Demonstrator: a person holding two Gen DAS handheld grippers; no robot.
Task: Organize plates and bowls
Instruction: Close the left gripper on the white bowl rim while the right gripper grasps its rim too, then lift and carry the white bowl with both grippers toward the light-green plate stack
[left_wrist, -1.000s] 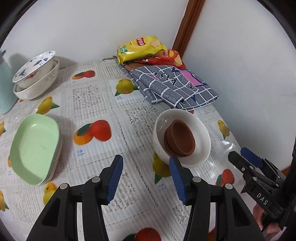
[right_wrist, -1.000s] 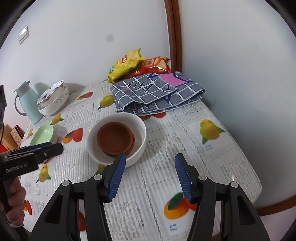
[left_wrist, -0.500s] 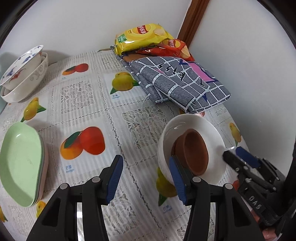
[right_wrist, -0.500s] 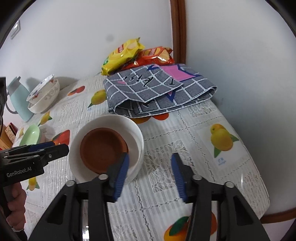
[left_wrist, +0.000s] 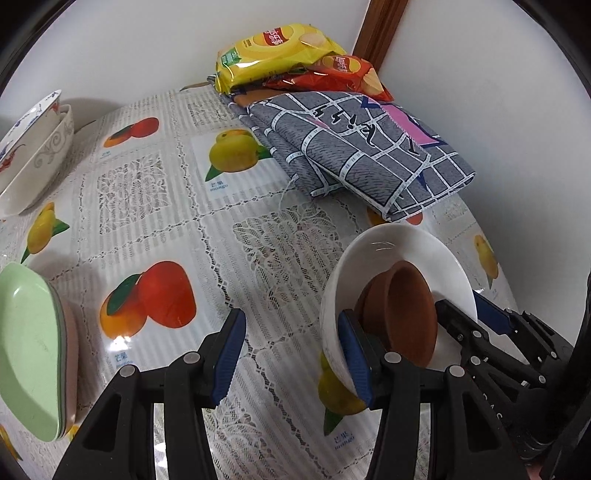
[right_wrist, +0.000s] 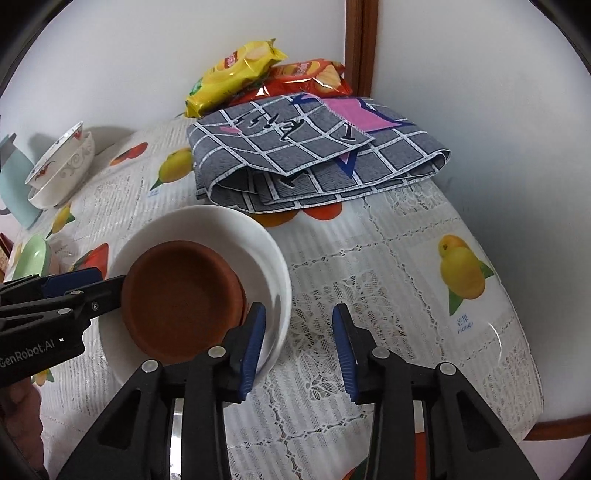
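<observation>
A white bowl (left_wrist: 402, 254) (right_wrist: 266, 251) holds brown bowls (left_wrist: 406, 310) (right_wrist: 177, 295) stacked inside it. My left gripper (left_wrist: 291, 350) is open, with the white bowl's near wall just inside its right finger. My right gripper (right_wrist: 299, 347) is open, its left finger over the white bowl's rim. Each gripper shows in the other's view, at the bowl's opposite side. Stacked green plates (left_wrist: 33, 350) (right_wrist: 31, 254) lie at the left. Patterned white bowls (left_wrist: 33, 147) (right_wrist: 62, 166) sit stacked at the far left.
A folded grey checked cloth (left_wrist: 358, 147) (right_wrist: 314, 155) lies behind the white bowl, with snack bags (left_wrist: 295, 51) (right_wrist: 255, 70) at the wall corner. A pale blue jug (right_wrist: 13, 184) stands far left. The table edge (right_wrist: 532, 398) curves away at the right.
Both grippers have moved in on the white bowl from either side, so it looks larger and nearer. The right gripper's left finger now reaches over the rim.
</observation>
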